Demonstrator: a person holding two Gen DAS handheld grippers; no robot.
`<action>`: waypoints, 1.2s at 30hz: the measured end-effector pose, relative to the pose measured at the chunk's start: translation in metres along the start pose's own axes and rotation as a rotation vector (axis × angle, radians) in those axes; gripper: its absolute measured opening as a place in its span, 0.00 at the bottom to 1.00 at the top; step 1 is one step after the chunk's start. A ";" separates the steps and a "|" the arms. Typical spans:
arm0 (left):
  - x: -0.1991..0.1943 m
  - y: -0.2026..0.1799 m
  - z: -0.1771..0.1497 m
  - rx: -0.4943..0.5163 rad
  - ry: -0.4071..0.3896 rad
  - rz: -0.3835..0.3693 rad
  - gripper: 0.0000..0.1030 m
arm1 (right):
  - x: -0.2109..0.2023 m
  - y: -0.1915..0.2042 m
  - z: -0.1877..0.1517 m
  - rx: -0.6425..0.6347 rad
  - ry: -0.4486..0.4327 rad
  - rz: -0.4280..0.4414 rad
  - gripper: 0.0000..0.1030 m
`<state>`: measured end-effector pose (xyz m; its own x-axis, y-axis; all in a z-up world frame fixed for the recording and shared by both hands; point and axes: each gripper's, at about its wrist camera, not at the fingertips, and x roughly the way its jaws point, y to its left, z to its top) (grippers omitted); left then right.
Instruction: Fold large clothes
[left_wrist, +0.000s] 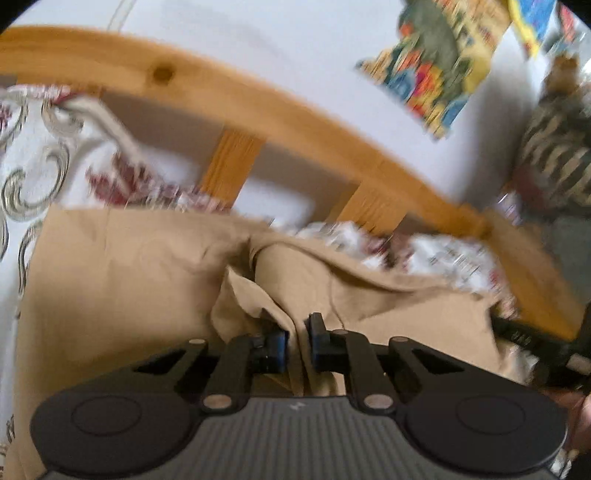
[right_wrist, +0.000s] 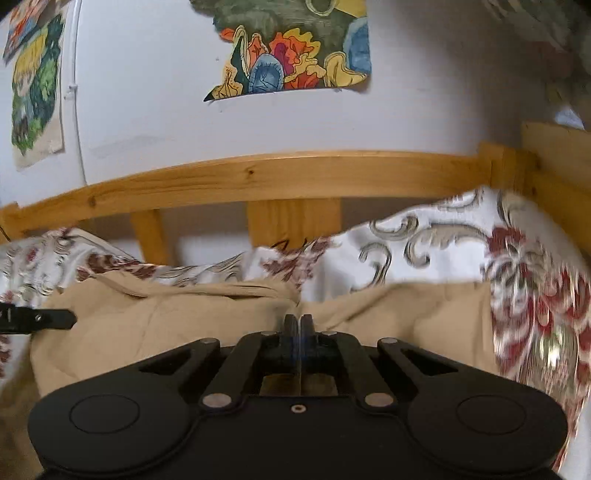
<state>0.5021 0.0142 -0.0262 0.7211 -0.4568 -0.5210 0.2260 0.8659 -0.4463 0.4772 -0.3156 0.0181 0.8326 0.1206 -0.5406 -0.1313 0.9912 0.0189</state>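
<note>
A large beige garment (left_wrist: 110, 280) lies spread on a bed with a white, red-flowered cover (left_wrist: 44, 155). My left gripper (left_wrist: 298, 338) has its jaws narrowly apart with a raised fold of the beige cloth between them. In the right wrist view the same garment (right_wrist: 166, 325) lies bunched, and my right gripper (right_wrist: 298, 320) is shut on its edge, with the cloth pinched between the fingers. The left gripper's finger (right_wrist: 40, 319) shows at the left edge of the right wrist view.
A pine bed rail (right_wrist: 258, 177) with slats runs behind the bed against a white wall (right_wrist: 147, 92). Colourful pictures (right_wrist: 295, 55) hang on the wall. The flowered cover (right_wrist: 517, 277) rises at the right. A striped object (left_wrist: 557, 155) sits at the far right.
</note>
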 end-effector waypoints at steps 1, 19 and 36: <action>0.003 0.002 -0.004 0.007 0.018 0.009 0.12 | 0.004 -0.001 -0.006 -0.010 0.013 -0.008 0.00; 0.002 -0.041 -0.019 0.130 0.021 0.301 0.86 | -0.019 0.077 -0.053 -0.264 -0.166 -0.154 0.54; 0.010 -0.045 -0.047 0.294 0.062 0.428 0.97 | -0.010 0.063 -0.087 -0.120 -0.022 -0.129 0.64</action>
<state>0.4688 -0.0388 -0.0457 0.7508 -0.0534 -0.6583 0.1006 0.9943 0.0340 0.4136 -0.2592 -0.0481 0.8580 -0.0047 -0.5137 -0.0848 0.9849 -0.1508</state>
